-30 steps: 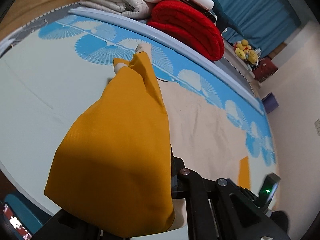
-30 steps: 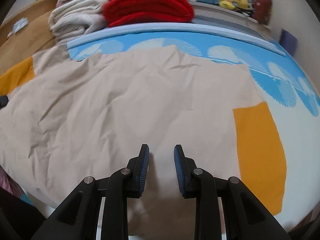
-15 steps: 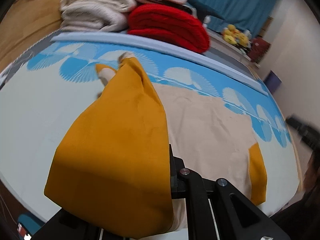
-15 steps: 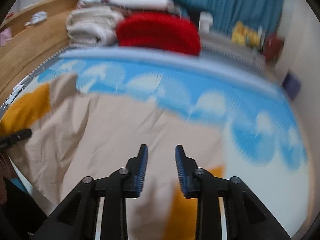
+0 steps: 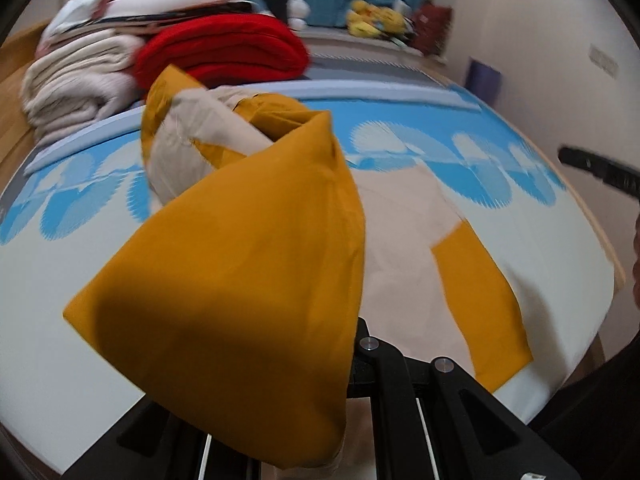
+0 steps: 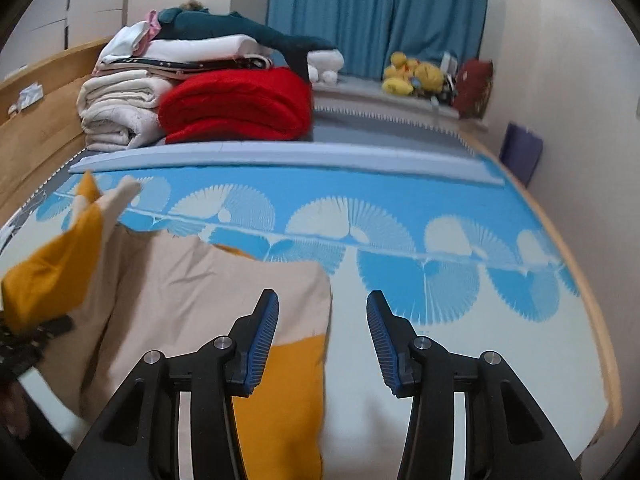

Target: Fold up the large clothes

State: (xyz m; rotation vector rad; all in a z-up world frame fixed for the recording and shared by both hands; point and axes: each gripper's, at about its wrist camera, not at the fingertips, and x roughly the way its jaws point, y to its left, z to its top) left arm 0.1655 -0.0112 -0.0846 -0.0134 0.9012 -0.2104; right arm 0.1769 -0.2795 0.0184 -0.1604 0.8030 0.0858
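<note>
A large beige garment (image 6: 192, 292) with orange sleeves lies spread on the bed. My left gripper (image 6: 32, 332) is shut on the left orange sleeve (image 5: 240, 280). The sleeve hangs lifted off the bed and drapes over the fingers, hiding them in the left wrist view. The right orange sleeve (image 6: 288, 396) lies flat at the garment's right edge. My right gripper (image 6: 322, 316) hovers above that edge. Its jaws are opening and nothing is between the blue pads (image 6: 262, 340).
The bed carries a blue and white fan-patterned mat (image 6: 440, 240). Behind it are a folded red blanket (image 6: 240, 104), cream blankets (image 6: 120, 112) and stacked clothes. Further off are yellow plush toys (image 6: 412, 74), a blue curtain and a purple box (image 6: 520, 152) by the wall.
The left gripper has carried the lifted orange sleeve to the right, over the garment. The right gripper has risen and moved right to the garment's right edge, its jaws widening.
</note>
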